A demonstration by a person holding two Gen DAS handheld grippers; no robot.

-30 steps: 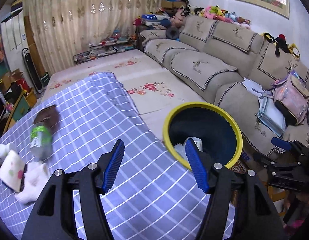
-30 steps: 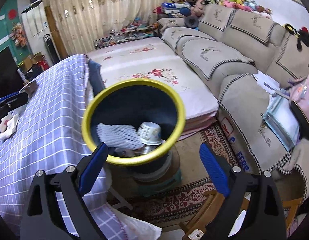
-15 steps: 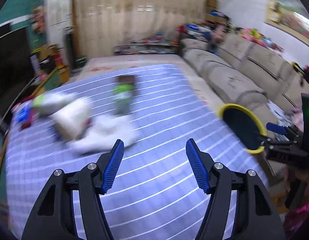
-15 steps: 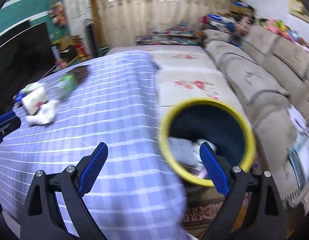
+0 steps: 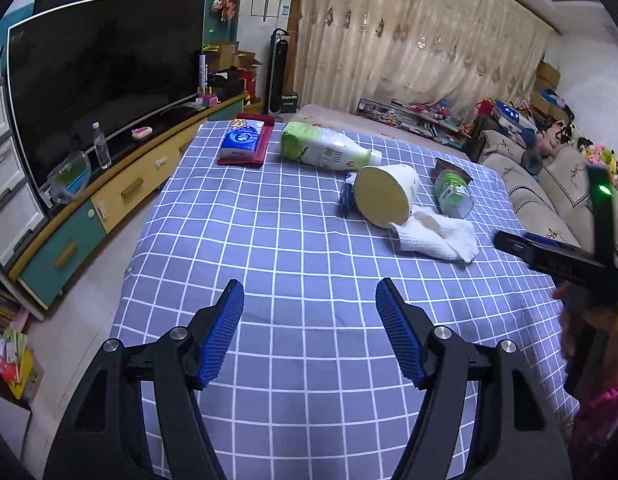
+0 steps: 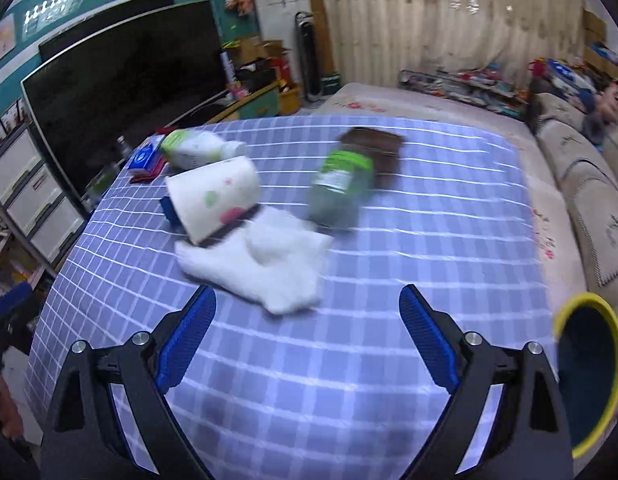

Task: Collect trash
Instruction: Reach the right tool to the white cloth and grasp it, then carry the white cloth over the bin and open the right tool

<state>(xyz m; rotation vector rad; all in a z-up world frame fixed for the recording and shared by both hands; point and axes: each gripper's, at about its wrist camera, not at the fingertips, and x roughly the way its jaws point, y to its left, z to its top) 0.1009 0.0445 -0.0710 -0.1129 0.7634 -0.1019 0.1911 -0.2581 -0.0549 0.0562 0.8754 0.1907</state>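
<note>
bin [image 6: 589,384] shows only in right view; both grippers' fingers apart, empty.

My left tongs [image 5: 309,308] hang wide apart over the near part of the checked counter [image 5: 269,248], gripping nothing. Far ahead, a green-and-white bottle [image 5: 323,150] lies on its side, with a blue tissue pack [image 5: 243,140] on a red tray to its left. Nearer and right, a tipped paper cup [image 5: 385,196] rests against a white cloth [image 5: 437,234]; a small green-labelled bottle [image 5: 453,194] lies just right of the cup. The right tongs [image 5: 549,254] enter from the right edge, their gap unclear.
</note>
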